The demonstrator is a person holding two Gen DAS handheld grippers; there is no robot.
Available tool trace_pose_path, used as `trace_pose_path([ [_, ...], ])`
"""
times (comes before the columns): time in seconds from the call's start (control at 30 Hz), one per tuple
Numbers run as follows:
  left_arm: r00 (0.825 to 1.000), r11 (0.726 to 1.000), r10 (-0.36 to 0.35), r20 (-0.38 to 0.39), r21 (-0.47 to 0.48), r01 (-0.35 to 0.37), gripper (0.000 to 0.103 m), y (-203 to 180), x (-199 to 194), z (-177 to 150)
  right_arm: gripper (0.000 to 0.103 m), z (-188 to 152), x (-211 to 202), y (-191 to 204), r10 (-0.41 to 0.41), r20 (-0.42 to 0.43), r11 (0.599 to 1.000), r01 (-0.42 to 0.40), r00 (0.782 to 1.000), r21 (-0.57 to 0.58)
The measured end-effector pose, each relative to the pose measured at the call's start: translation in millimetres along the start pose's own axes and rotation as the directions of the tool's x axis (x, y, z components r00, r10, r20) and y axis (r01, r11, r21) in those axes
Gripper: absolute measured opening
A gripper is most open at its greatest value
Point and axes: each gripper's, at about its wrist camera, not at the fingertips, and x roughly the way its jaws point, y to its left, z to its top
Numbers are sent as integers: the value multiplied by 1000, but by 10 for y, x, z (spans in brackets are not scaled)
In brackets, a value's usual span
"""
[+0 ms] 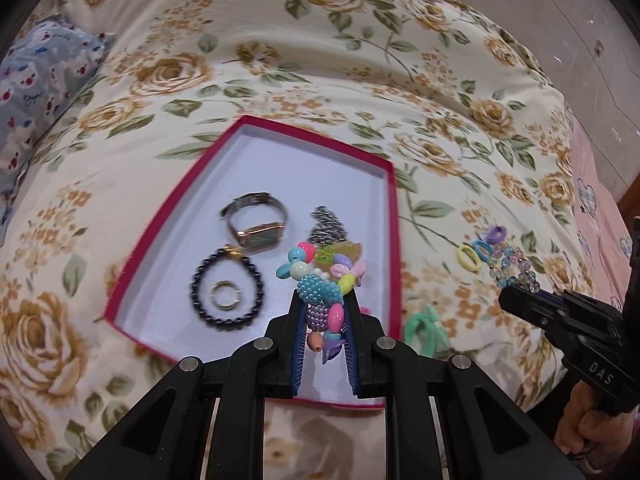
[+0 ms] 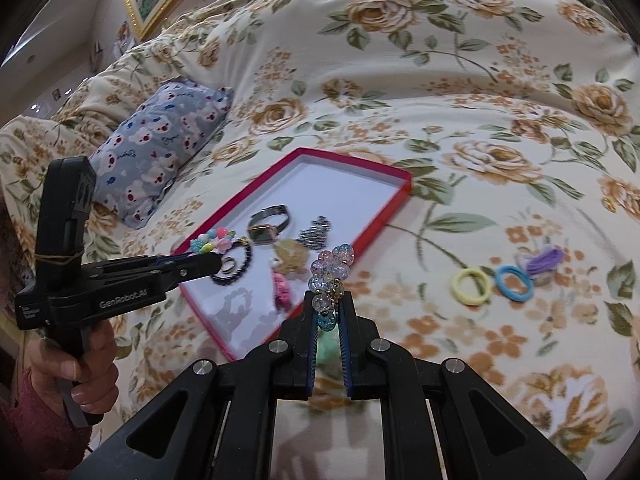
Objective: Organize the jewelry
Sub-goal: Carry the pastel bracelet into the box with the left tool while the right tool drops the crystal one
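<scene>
my left gripper (image 1: 323,300) is closed down on a colourful bead bracelet (image 1: 320,280), its pastel beads bunched between the blue pads, some poking out past the tips and some hanging back between the fingers. it hangs above the near part of the red box (image 1: 390,200), a shallow tray with a white floor lying on the floral bedspread (image 1: 280,60).

my right gripper (image 2: 328,304) is nearly closed too, pinching a crystal bead bracelet (image 2: 330,270) of clear pink, blue and smoky beads; the loop stands up past the tips. in its view it sits off the box's near right edge, over the bedspread rather than over the white floor.

inside the box lie a watch (image 1: 256,220) with a square gold face and a mesh strap, a dark bead bracelet (image 1: 228,284) with a small gold ring (image 1: 224,294) resting inside its loop, a silvery chain heap (image 1: 326,226), and a yellowish piece (image 2: 290,258) beside it. a pink trinket (image 2: 282,292) lies on the white floor near the box's near edge.

out on the bedspread to the right of the box are a yellow hair tie (image 2: 472,286), a blue hair tie (image 2: 514,282) just beside it, and a purple one (image 2: 544,260) behind that. a mint green tie (image 1: 424,328) lies close to the box's right wall. a blue patterned pillow (image 2: 160,148) rests to the left, well apart from the box.
</scene>
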Motion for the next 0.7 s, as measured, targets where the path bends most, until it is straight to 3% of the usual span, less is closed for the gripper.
trace_pose_path([
  [0.7, 997, 994, 73, -14, -84, -74, 16, 519, 151, 23, 9, 54, 734, 632, 105, -133, 987, -120, 985, -106],
])
